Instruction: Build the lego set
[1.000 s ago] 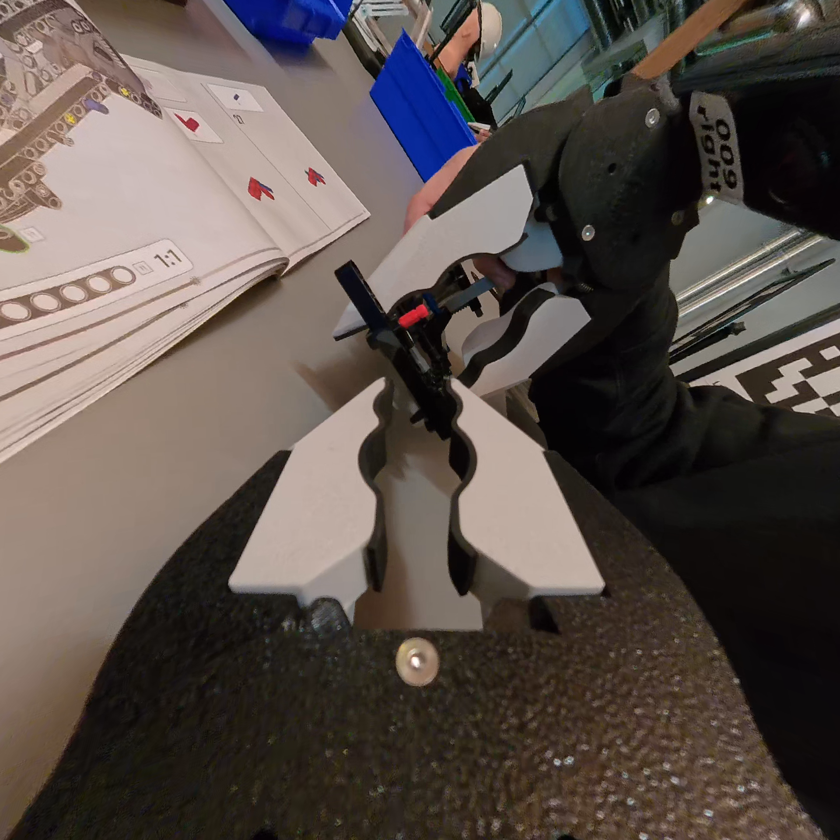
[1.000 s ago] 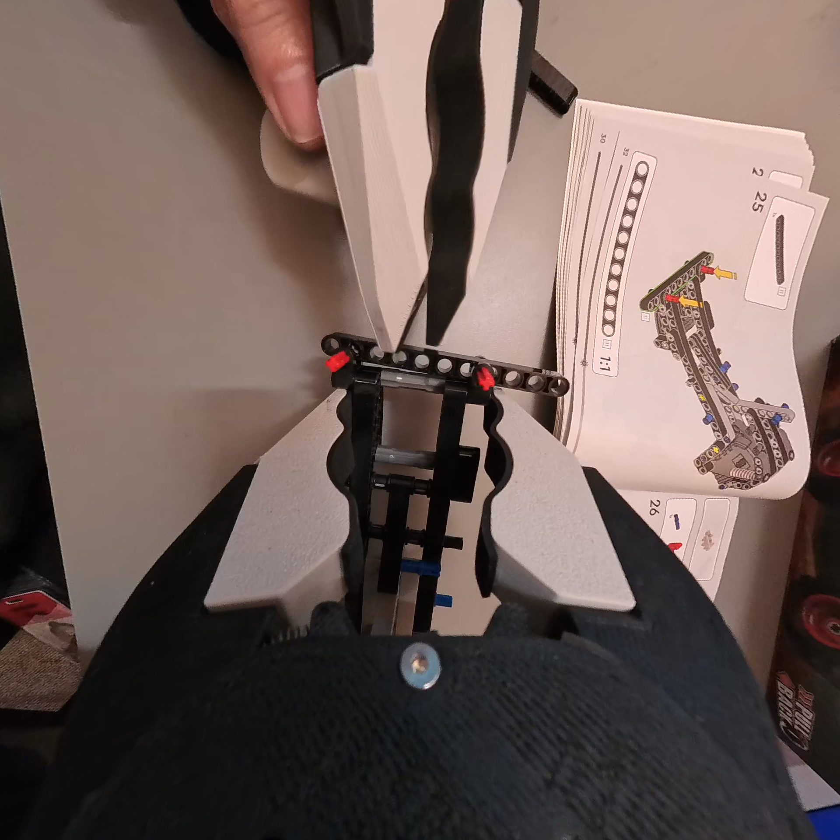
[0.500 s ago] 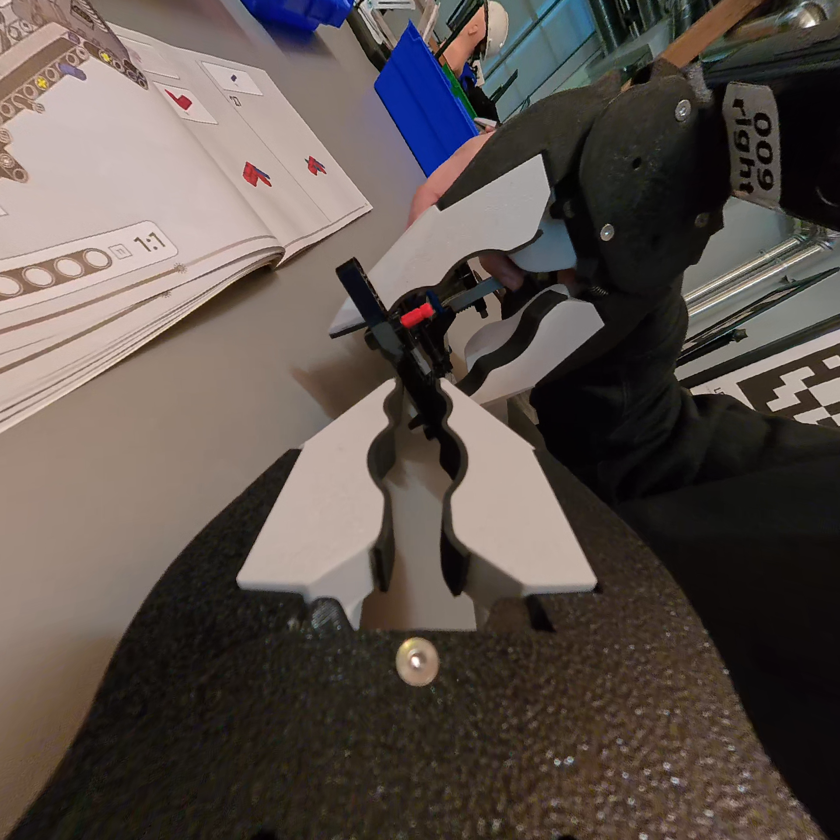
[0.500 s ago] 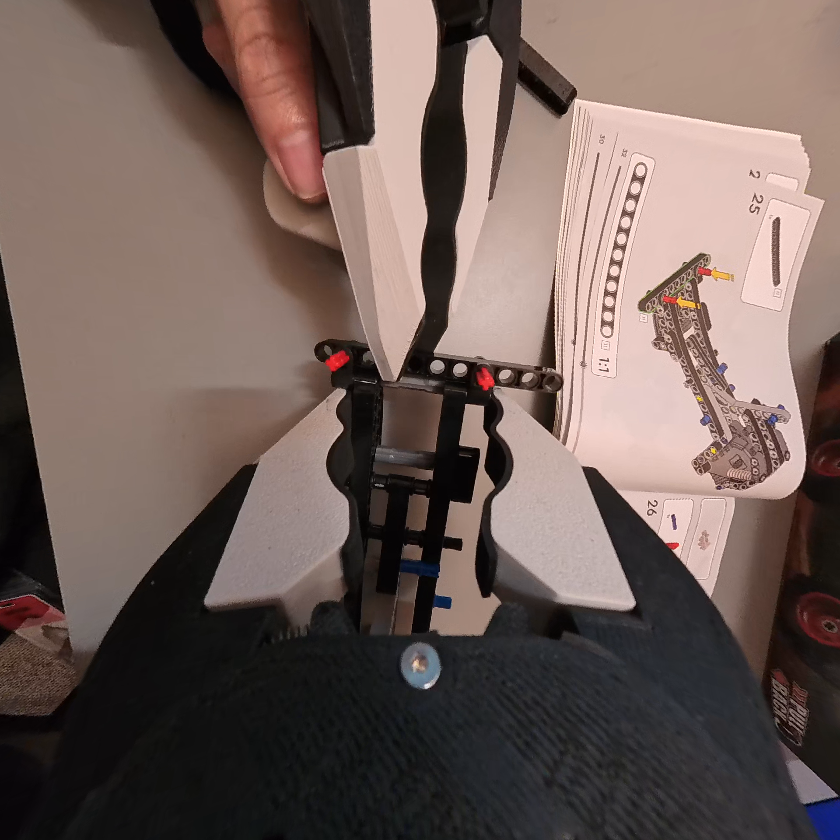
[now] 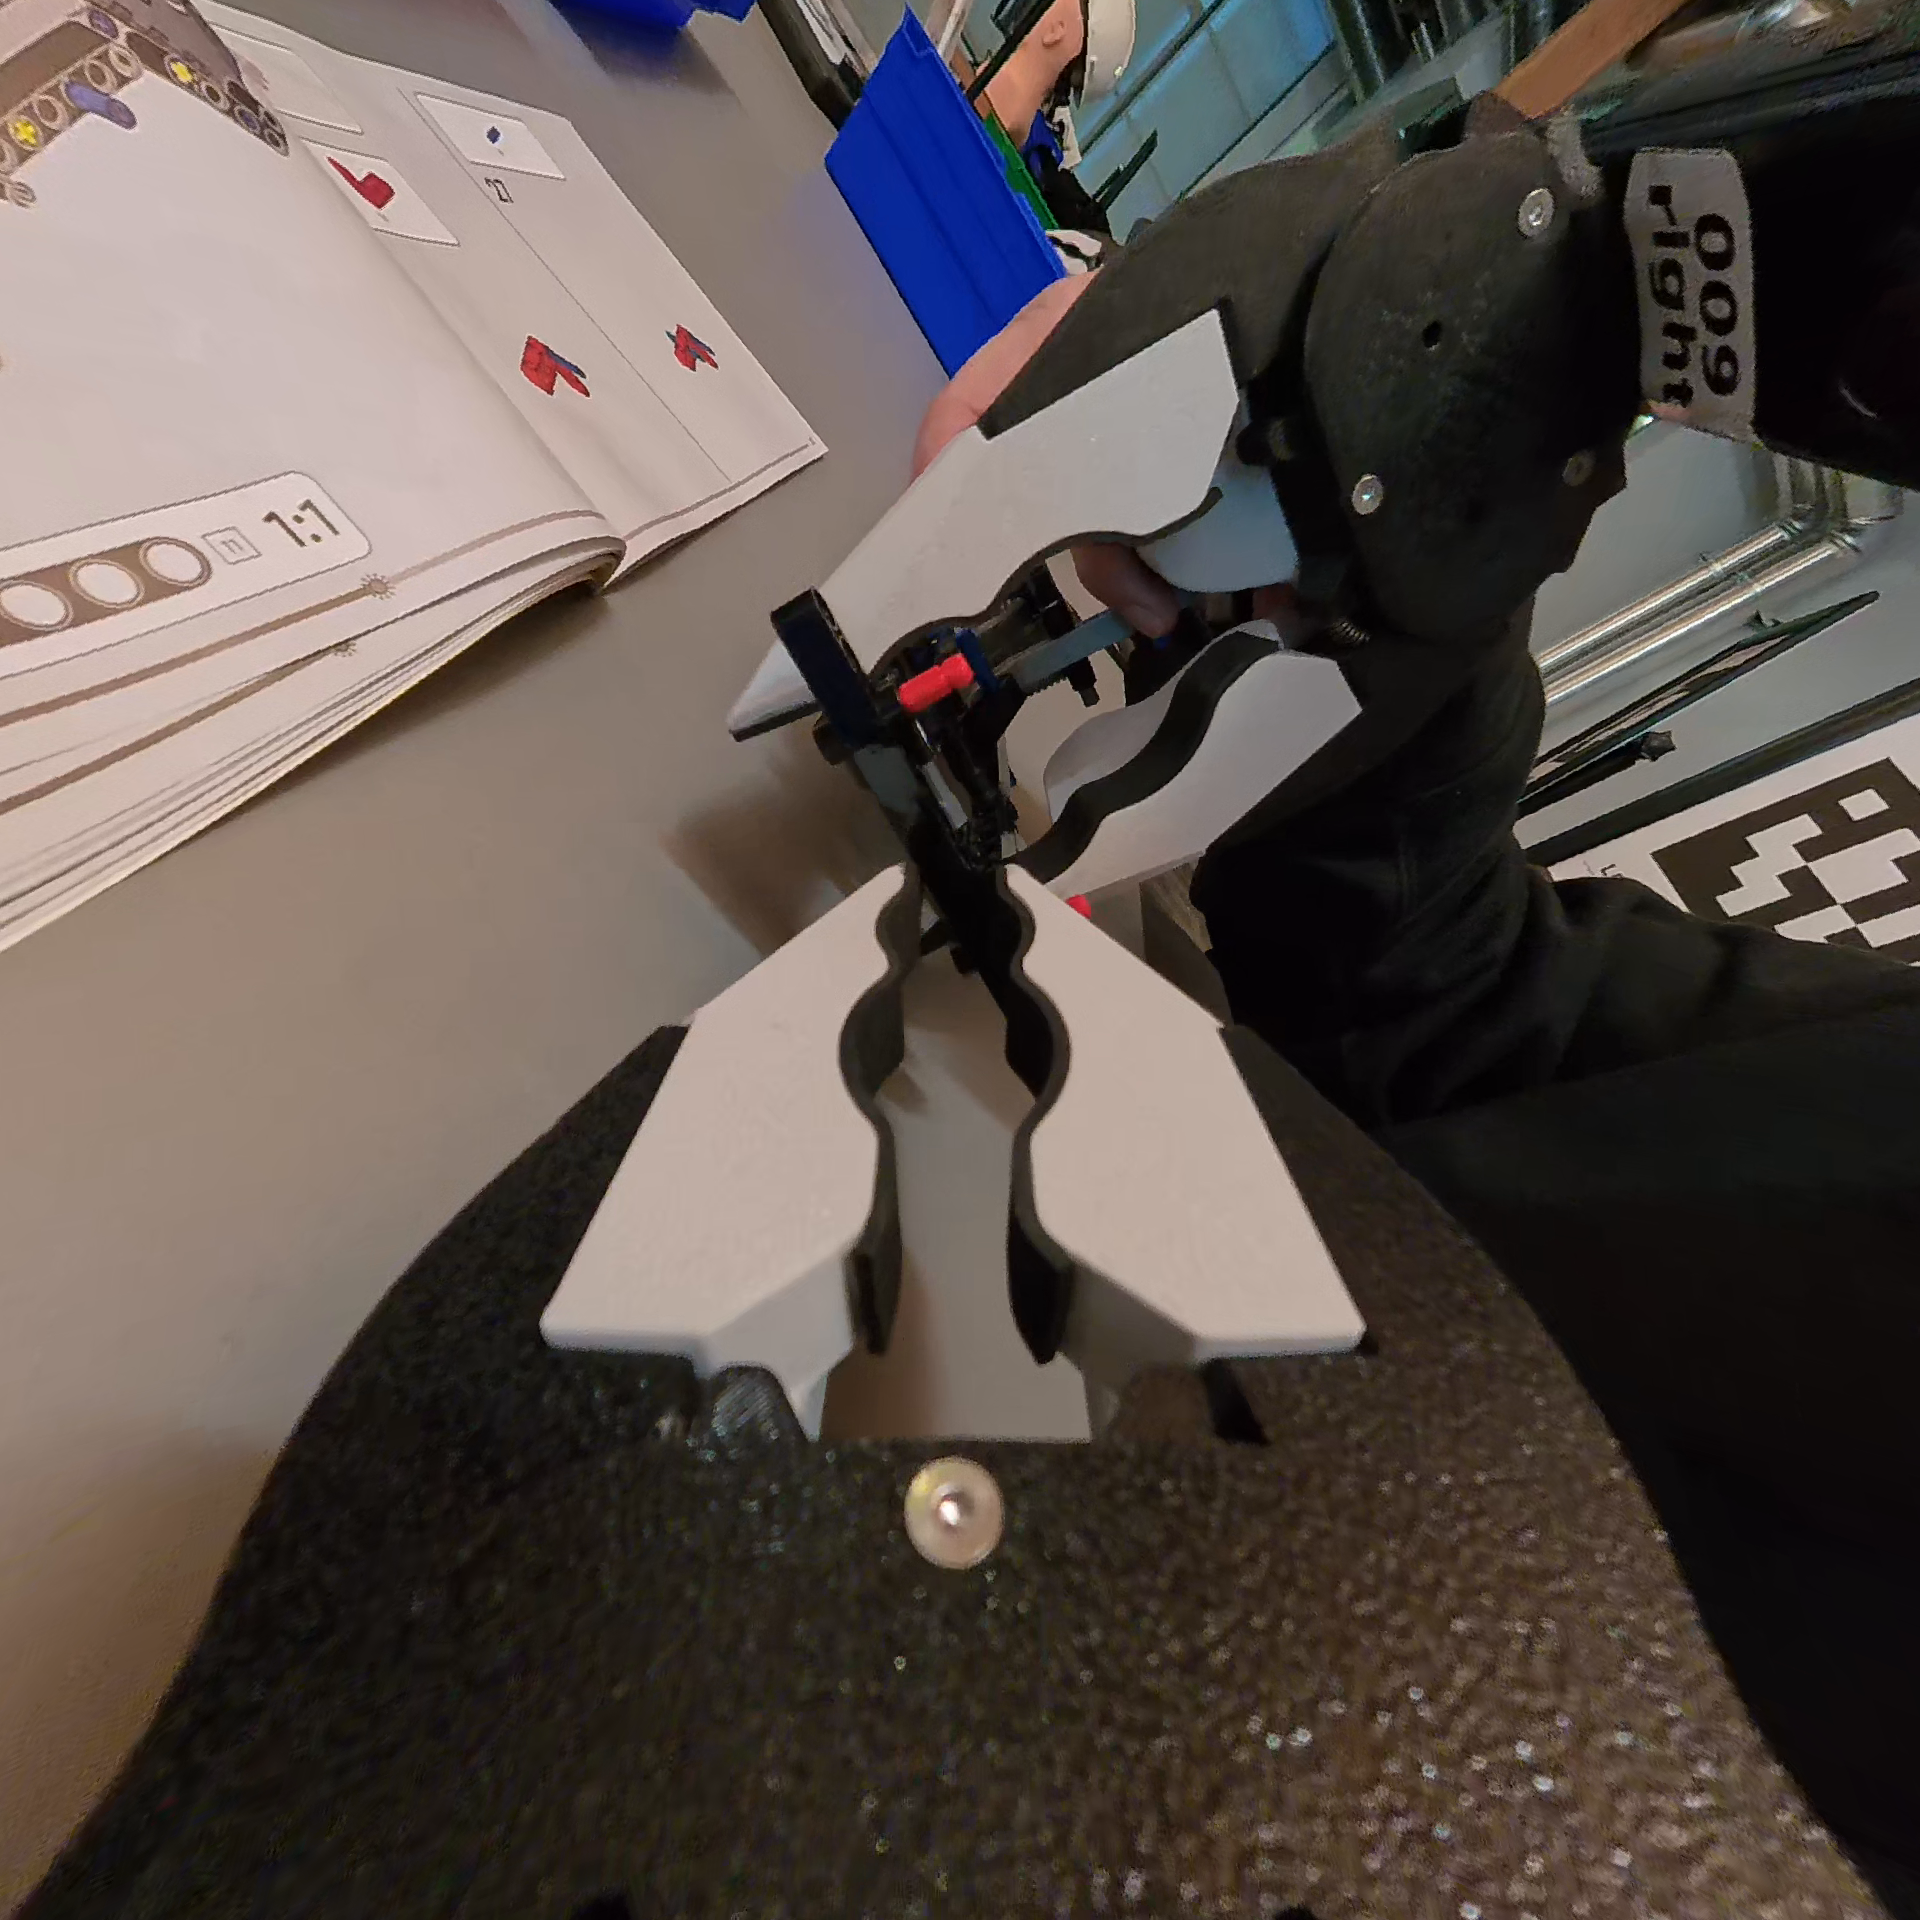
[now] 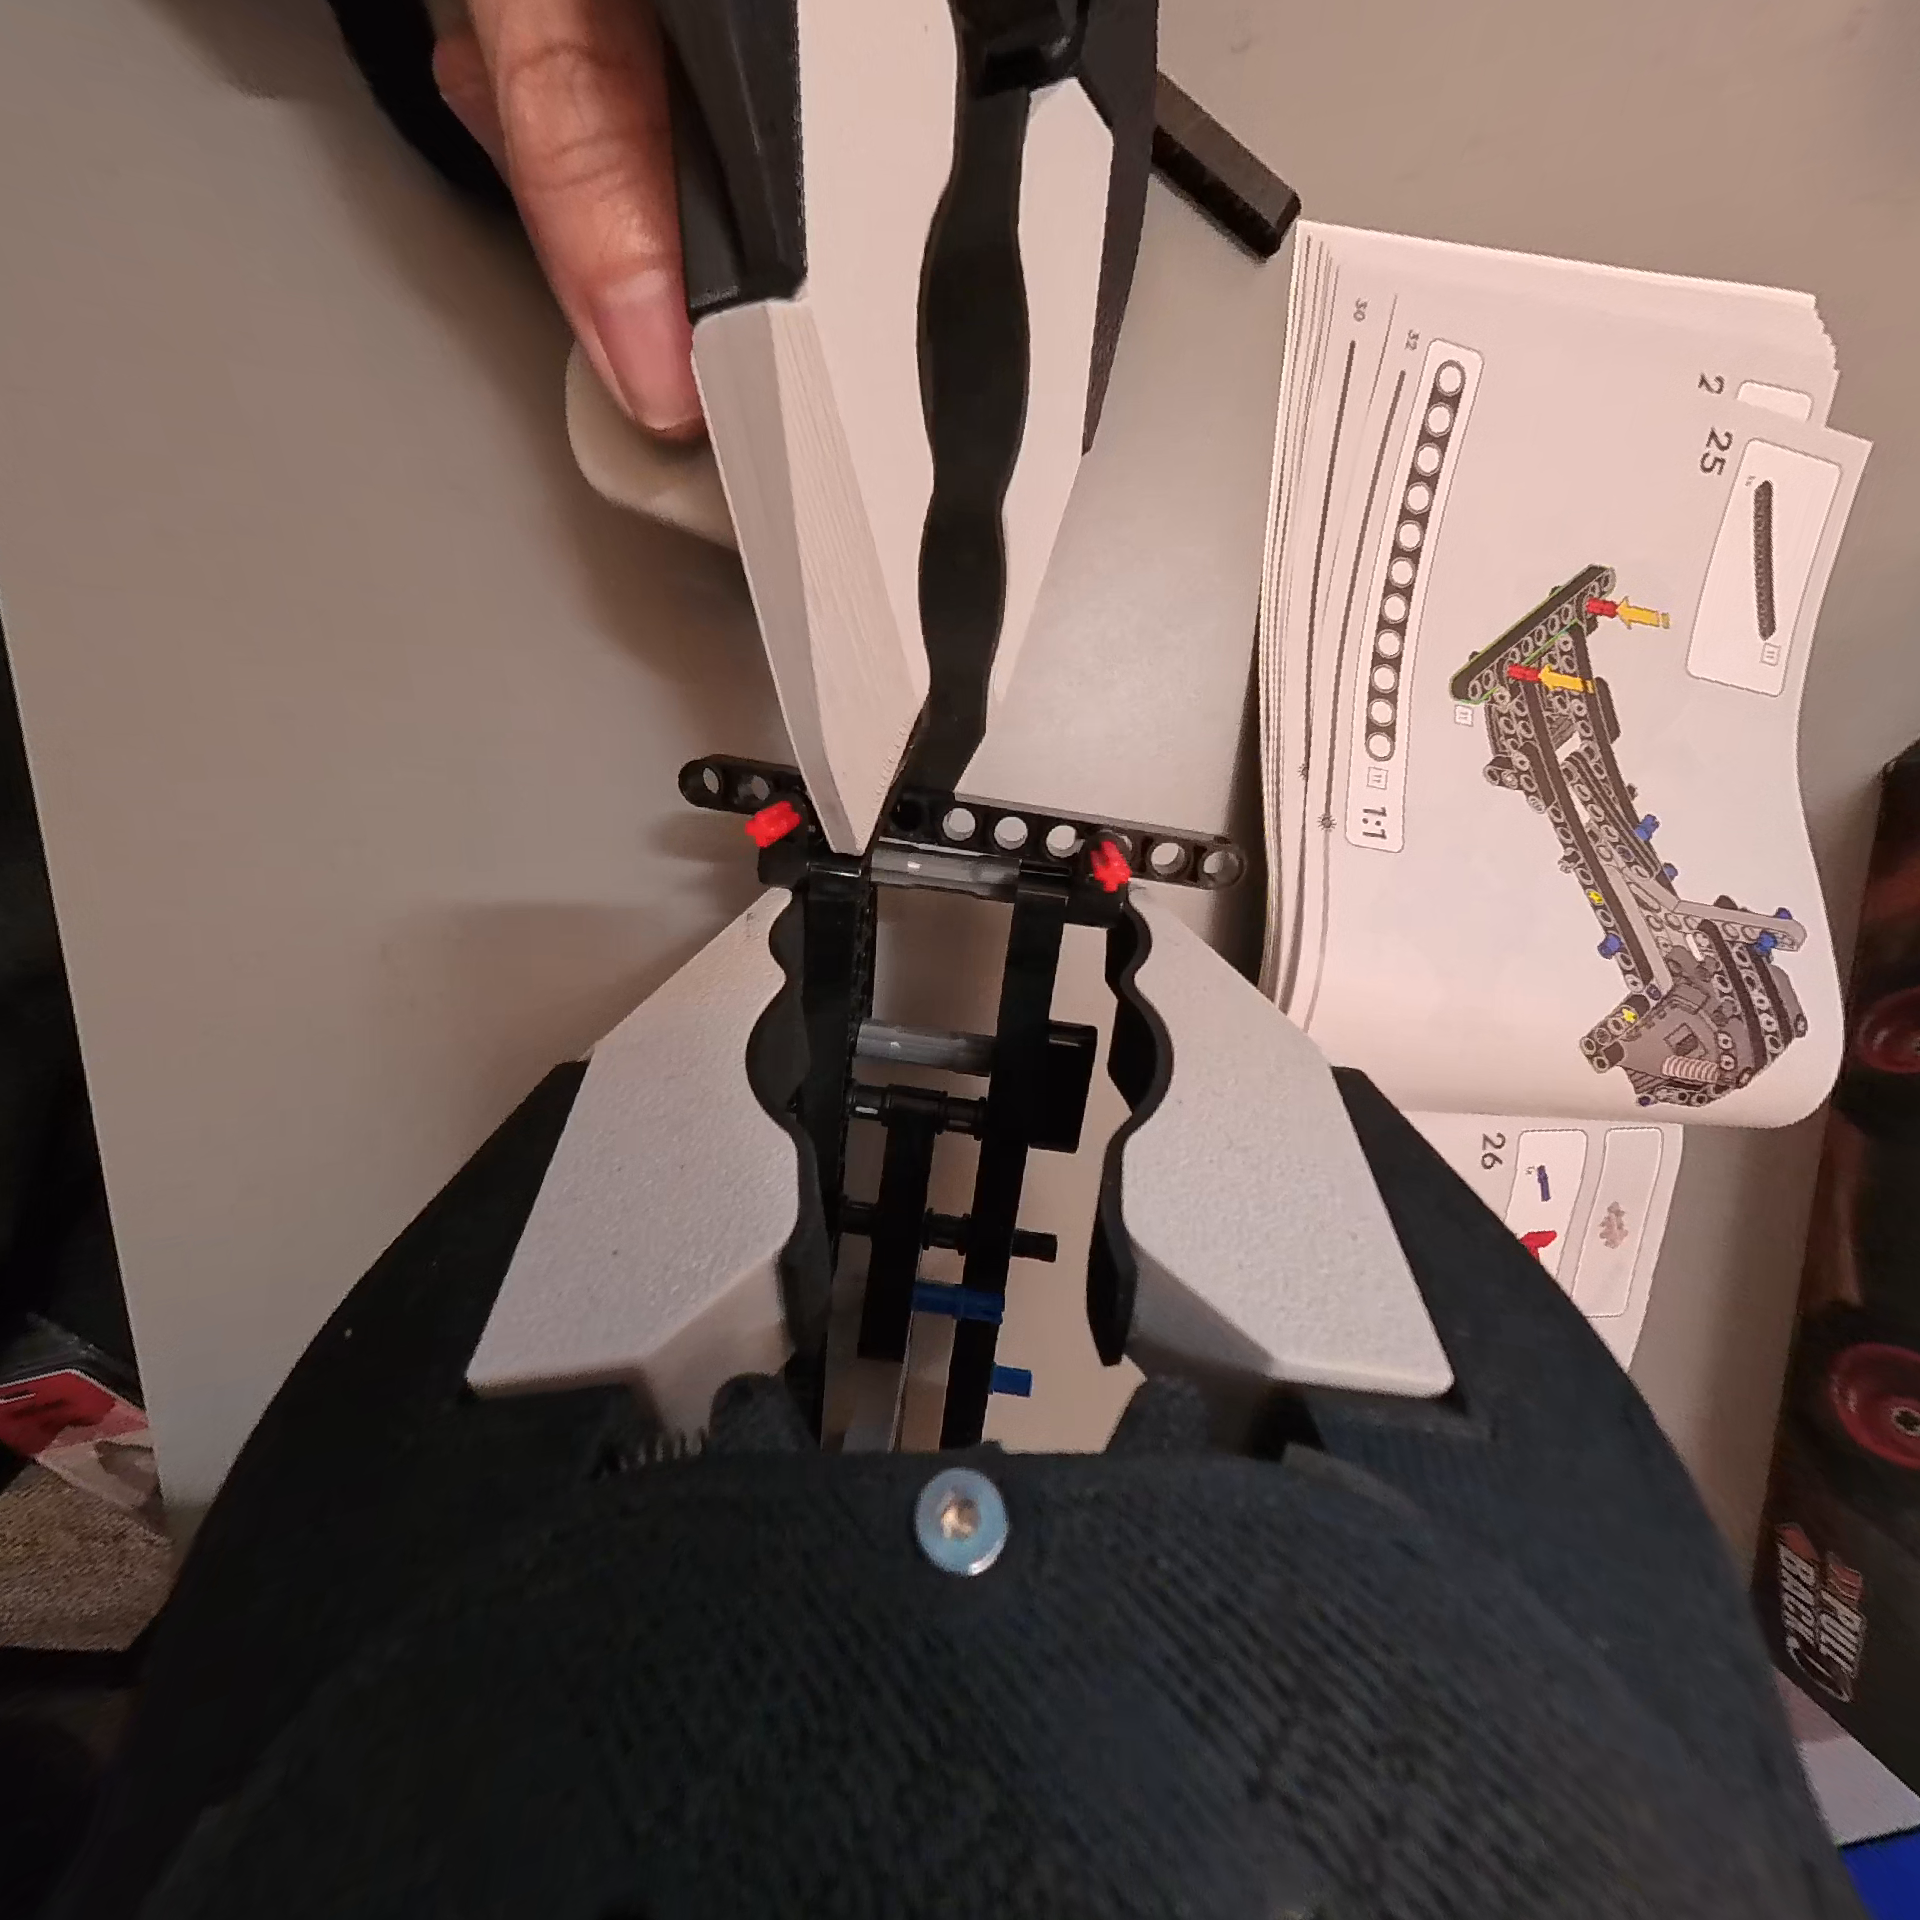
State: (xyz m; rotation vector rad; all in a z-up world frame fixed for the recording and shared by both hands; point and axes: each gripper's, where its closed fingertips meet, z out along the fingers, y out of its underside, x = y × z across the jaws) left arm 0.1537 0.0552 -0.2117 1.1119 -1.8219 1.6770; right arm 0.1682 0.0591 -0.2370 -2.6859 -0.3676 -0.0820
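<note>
The right gripper (image 6: 956,914) squeezes the black lego frame (image 6: 935,1122) between its fingers. The left gripper (image 6: 894,821) pinches the long holed beam (image 6: 1008,831) across the frame's top, above the grey table (image 6: 312,623), beside the instruction booklet (image 6: 1558,675).

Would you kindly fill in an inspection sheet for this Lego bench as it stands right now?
Surface: grey table, bare near the work.
Job's things: black Lego frame with two red pins; long black holed beam across its top; open instruction booklet to one side.
Clutter: blue bin; printed box at the table edge.
Grippers: right gripper shut on the frame; left gripper pinching the beam.
Cables: nothing seen.
Surroundings: pipes, blurred background.
</note>
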